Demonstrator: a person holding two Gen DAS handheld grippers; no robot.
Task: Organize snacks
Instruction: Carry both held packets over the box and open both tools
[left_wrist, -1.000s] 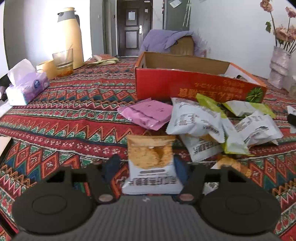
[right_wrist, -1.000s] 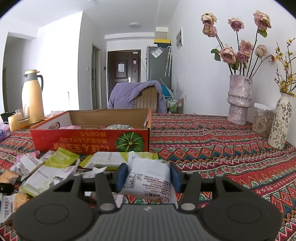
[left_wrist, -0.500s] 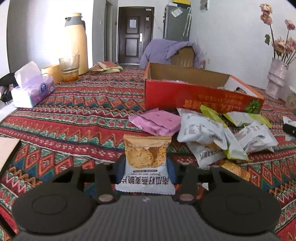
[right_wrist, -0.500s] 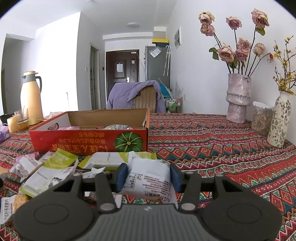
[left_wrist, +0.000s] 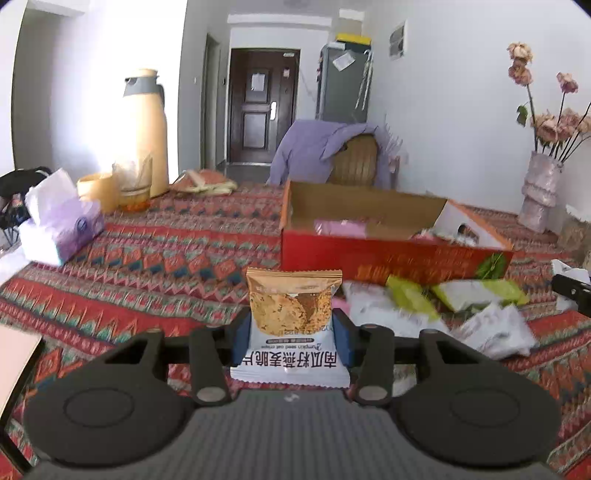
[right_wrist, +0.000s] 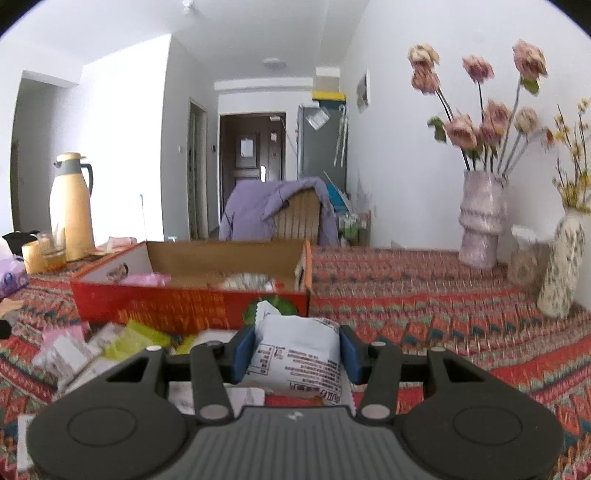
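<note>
My left gripper (left_wrist: 291, 341) is shut on a gold and white oat crisp packet (left_wrist: 291, 306), held upright above the patterned cloth, in front of the red cardboard box (left_wrist: 388, 254). Several white and green snack packets (left_wrist: 487, 325) lie loose on the cloth between gripper and box, to the right. In the right wrist view my right gripper (right_wrist: 297, 354) is shut on a white snack packet (right_wrist: 295, 354), lifted before the same red box (right_wrist: 184, 302). Pink and white packets lie inside the box (right_wrist: 236, 282).
A yellow thermos (left_wrist: 146, 129), a glass (left_wrist: 133, 182) and a tissue pack (left_wrist: 61, 225) stand at the far left. Two flower vases (right_wrist: 480, 218) and a jar stand at the right by the wall. A chair with a purple garment (left_wrist: 328, 151) is behind the table.
The left gripper closed on the oat crisp packet and lifted it off the cloth, and its view tilted up toward the box. The right gripper rose slightly with its white packet.
</note>
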